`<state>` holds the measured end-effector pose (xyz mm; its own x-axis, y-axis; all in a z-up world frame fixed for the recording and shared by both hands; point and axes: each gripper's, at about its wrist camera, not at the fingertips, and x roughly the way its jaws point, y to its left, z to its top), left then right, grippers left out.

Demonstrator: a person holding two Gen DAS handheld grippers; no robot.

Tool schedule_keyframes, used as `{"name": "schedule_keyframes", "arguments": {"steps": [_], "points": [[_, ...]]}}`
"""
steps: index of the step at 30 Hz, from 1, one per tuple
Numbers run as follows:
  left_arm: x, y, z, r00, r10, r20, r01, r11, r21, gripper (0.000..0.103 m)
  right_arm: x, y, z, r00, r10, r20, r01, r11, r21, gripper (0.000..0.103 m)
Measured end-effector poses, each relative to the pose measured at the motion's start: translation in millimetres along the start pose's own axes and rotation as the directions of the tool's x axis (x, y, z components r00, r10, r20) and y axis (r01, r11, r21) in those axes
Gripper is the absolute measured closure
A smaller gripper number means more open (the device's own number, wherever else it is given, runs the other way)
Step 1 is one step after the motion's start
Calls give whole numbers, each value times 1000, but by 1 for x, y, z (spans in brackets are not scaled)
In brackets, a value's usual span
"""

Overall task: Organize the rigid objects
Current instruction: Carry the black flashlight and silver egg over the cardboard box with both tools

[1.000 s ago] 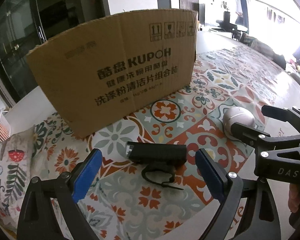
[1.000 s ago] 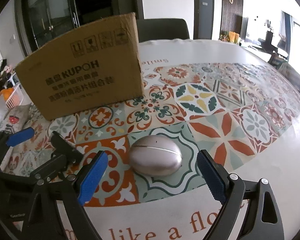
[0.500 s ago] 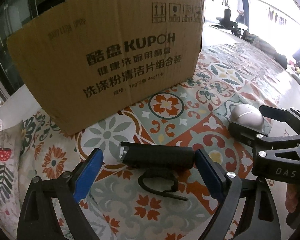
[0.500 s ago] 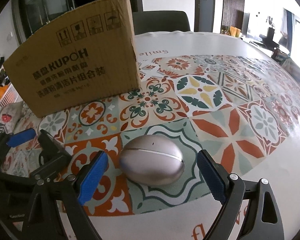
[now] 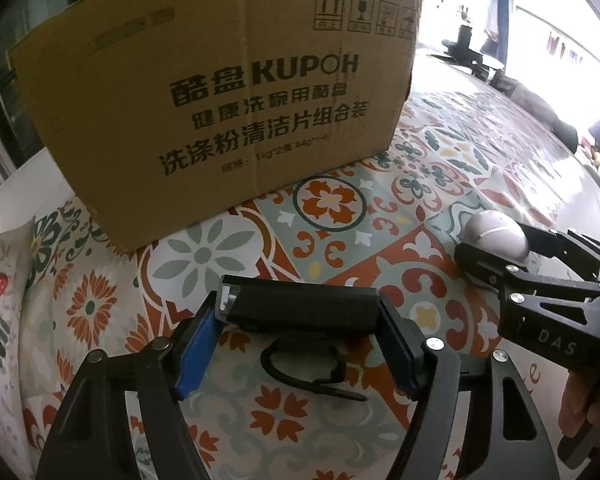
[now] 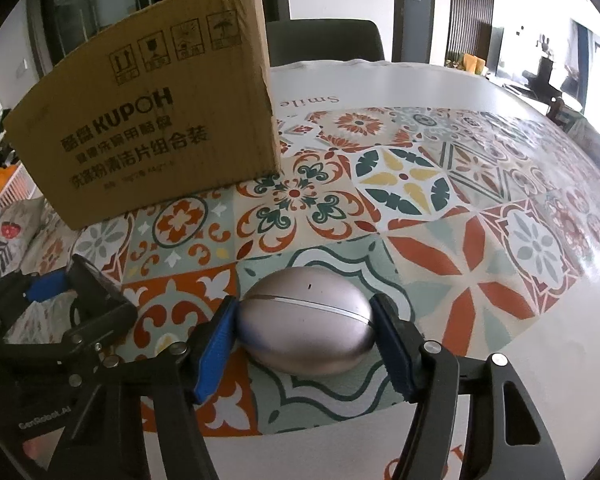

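A black bar-shaped light [image 5: 304, 308] with a rubber strap loop [image 5: 304, 364] lies on the patterned tablecloth. My left gripper [image 5: 296, 344] is shut on the light's two ends, blue pads touching it. A silver egg-shaped case [image 6: 306, 332] lies to its right; it also shows in the left wrist view [image 5: 494, 234]. My right gripper [image 6: 304, 350] is shut on the case, a pad on each end. The left gripper [image 6: 72, 300] shows at the left of the right wrist view, the right gripper [image 5: 500, 252] at the right of the left wrist view.
A tall brown cardboard box [image 5: 220, 96] printed KUPOH stands just behind both objects [image 6: 160, 128]. A floral cushion [image 5: 0, 300] lies at the left. A dark chair [image 6: 328, 44] stands behind the table's far edge. Patterned cloth [image 6: 480, 200] stretches to the right.
Both grippers moved forward over their objects and closed: the left on the black light, the right on the silver case. The box looms closer.
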<state>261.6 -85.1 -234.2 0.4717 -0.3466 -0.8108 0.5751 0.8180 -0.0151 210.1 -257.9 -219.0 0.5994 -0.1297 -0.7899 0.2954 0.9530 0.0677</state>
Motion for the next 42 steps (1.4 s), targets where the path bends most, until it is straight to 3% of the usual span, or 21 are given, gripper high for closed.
{"name": "schedule_keyframes", "arguments": {"steps": [21, 42], "points": [[-59, -13, -1, 994, 97, 43, -89, 981, -170, 31, -35, -2, 5, 998, 55, 40, -53, 997, -59, 37], [-138, -4, 25, 973, 201, 112, -165, 948, -274, 31, -104, 16, 46, 978, 134, 163, -111, 983, -144, 37]]}}
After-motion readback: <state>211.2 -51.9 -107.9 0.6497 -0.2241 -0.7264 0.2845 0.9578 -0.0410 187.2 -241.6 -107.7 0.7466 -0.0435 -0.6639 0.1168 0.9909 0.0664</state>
